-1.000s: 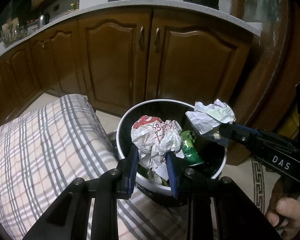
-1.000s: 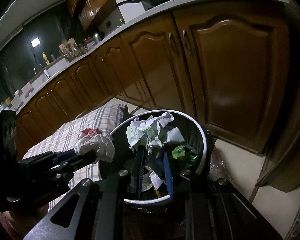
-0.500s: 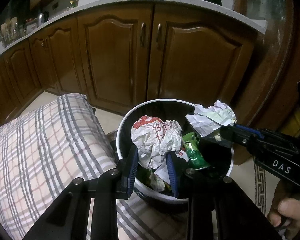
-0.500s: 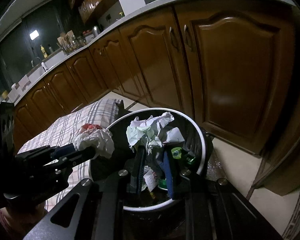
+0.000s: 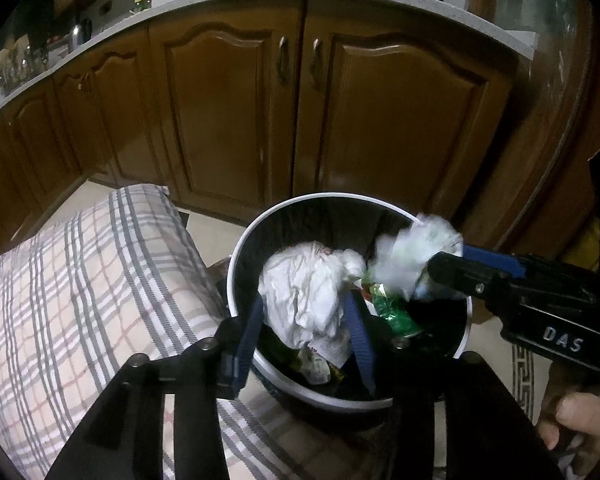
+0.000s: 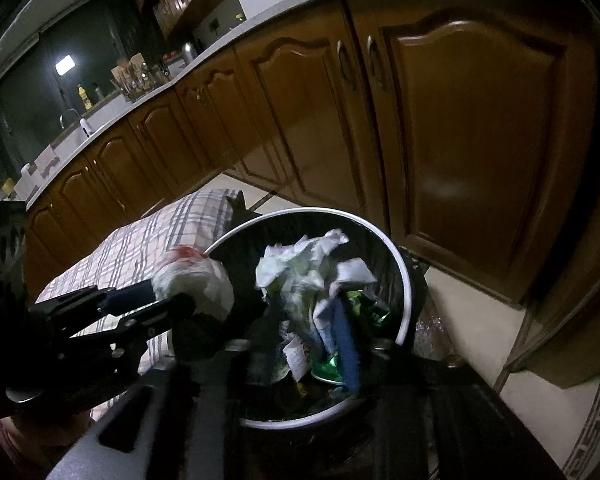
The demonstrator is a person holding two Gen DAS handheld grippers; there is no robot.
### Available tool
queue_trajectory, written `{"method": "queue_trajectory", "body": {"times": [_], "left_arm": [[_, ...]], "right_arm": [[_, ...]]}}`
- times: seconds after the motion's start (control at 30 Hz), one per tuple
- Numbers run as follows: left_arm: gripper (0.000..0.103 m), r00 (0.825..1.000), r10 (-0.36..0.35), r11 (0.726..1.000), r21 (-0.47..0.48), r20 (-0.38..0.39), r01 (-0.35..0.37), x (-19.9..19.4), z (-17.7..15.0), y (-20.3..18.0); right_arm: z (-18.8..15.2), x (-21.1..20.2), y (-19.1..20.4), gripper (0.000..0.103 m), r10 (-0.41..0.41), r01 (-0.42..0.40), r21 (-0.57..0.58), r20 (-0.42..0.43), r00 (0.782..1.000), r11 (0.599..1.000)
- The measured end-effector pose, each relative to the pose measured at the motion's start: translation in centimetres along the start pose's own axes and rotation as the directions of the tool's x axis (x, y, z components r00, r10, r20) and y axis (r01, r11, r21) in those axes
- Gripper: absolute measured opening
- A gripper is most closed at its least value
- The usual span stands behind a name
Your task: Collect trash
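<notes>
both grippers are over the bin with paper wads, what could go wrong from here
1. The left gripper has just been opening, with the white paper wad between its fingers near the bin rim; it might catch there or tip onto the plaid cushion.
2. The right gripper has also been opening around the greenish wad; crumpled paper could cling to a pad.
3. The two grippers sit close together and could bump.

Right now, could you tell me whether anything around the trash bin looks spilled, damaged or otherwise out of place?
Nothing stands out. The trash bin stands upright beside the plaid cushion, and no litter shows on the floor. Both crumpled paper wads sit over the bin's opening, between the just-opened jaws of the left hand-held gripper and right hand-held gripper.
</notes>
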State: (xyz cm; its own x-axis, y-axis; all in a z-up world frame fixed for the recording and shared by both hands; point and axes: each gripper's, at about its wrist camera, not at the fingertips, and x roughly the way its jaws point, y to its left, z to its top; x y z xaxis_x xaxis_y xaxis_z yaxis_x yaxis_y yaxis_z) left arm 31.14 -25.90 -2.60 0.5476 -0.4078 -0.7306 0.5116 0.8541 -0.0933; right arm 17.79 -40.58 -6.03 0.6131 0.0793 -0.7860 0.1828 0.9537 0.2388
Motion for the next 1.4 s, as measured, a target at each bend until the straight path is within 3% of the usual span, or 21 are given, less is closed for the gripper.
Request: {"method": "queue_trajectory", "body": {"times": [0.07, 0.27, 0.33, 0.4, 0.47, 0.6, 0.97, 1.13, 1.4], "left_arm": [[0.055, 1.0, 0.002, 1.0, -0.003, 0.005, -0.002, -0.3, -0.2, 0.2], [0.055, 1.0, 0.007, 0.999, -0.043, 0.021, -0.006, -1.7, -1.6, 1.5], [0.06, 0.999, 0.011, 0.998, -0.069, 0.035, -0.009, -2.6, -2.3, 2.1], [0.067, 0.998, 0.017, 0.995, -0.099, 0.054, -0.012, -3.6, -3.3, 2.7], [0.072, 0.997, 0.022, 0.992, -0.124, 0.071, -0.013, -4.7, -4.3, 3.5], [0.072, 0.995, 0.025, 0.986, -0.164, 0.092, -0.009, -7.0, -6.8, 4.5], [0.08, 0.988, 0.053, 0.968, -0.252, 0.147, -0.015, -13.3, -12.9, 7.1], [0.082, 0.98, 0.096, 0.966, -0.255, 0.175, -0.049, -15.7, -14.9, 7.2], [0.095, 0.947, 0.154, 0.959, -0.272, 0.284, -0.074, -21.6, -17.3, 7.1]], "right_arm": [[0.0, -0.2, -0.2, 0.052, 0.006, -0.007, 0.012, 0.007, 1.0, 1.0], [-0.8, -1.4, -0.4, 0.052, 0.009, -0.01, 0.043, 0.037, 0.999, 0.999], [-1.1, -2.3, -0.3, 0.057, 0.018, -0.022, 0.056, 0.059, 0.998, 0.998], [-1.3, -3.0, -0.1, 0.075, 0.026, -0.031, 0.068, 0.082, 0.996, 0.997], [-1.8, -3.9, 0.3, 0.084, 0.041, -0.05, 0.082, 0.109, 0.993, 0.995], [-3.0, -5.1, 1.5, 0.098, 0.074, -0.09, 0.107, 0.145, 0.987, 0.99], [-6.7, -7.4, 6.1, 0.102, 0.104, -0.124, 0.099, 0.186, 0.977, 0.987], [-8.3, -7.8, 8.2, 0.103, 0.074, -0.092, 0.082, 0.204, 0.976, 0.992], [-9.6, -9.6, 10.9, 0.103, 0.018, -0.027, 0.03, 0.246, 0.969, 0.999]]}}
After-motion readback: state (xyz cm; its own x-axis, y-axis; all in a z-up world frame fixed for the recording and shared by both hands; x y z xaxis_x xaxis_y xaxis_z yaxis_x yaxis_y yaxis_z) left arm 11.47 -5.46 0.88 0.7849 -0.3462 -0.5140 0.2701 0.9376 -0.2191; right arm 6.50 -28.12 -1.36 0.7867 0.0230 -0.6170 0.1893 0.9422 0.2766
